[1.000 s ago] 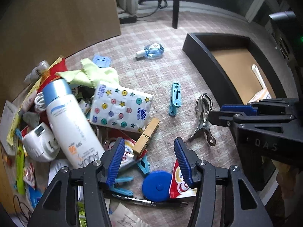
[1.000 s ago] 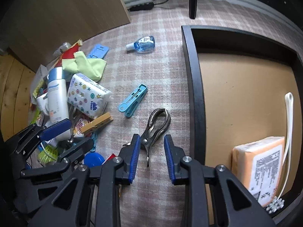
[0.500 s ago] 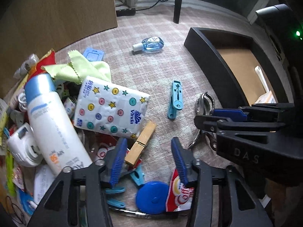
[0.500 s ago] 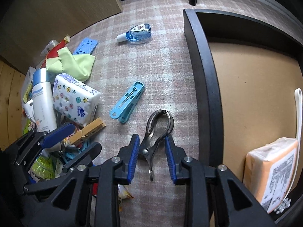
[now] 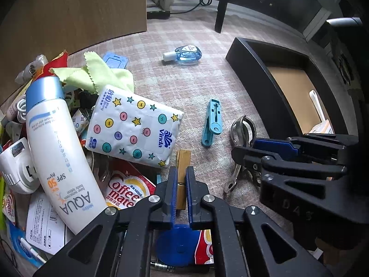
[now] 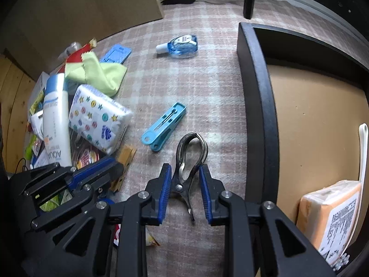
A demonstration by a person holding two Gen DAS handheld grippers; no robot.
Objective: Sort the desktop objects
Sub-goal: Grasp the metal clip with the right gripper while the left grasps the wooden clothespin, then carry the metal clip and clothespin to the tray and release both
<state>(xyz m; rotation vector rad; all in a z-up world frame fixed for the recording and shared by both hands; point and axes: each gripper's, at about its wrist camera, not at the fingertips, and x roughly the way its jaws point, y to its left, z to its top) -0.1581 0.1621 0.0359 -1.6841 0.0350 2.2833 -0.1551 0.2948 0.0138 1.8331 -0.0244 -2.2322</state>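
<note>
On the checked bench (image 6: pixel 207 87) most clutter is unsorted: left hand-held gripper (image 5: pixel 181 180) closing on a wooden clothespin (image 5: pixel 183 161), right hand-held gripper (image 6: pixel 184 180) closing around a metal clip (image 6: pixel 189 152).

Your left gripper (image 5: pixel 181 180) covers the wooden clothespin's (image 5: pixel 183 161) lower half and most of the blue disc (image 5: pixel 176 247). Orange packet (image 6: pixel 332 217) cut off at the frame's corner; its print is too small to read.

Both grippers point steeply down; left gripper (image 5: pixel 181 177) jaws closing, nearly together; right gripper (image 6: pixel 185 178) closing, approx. half apart.
</note>
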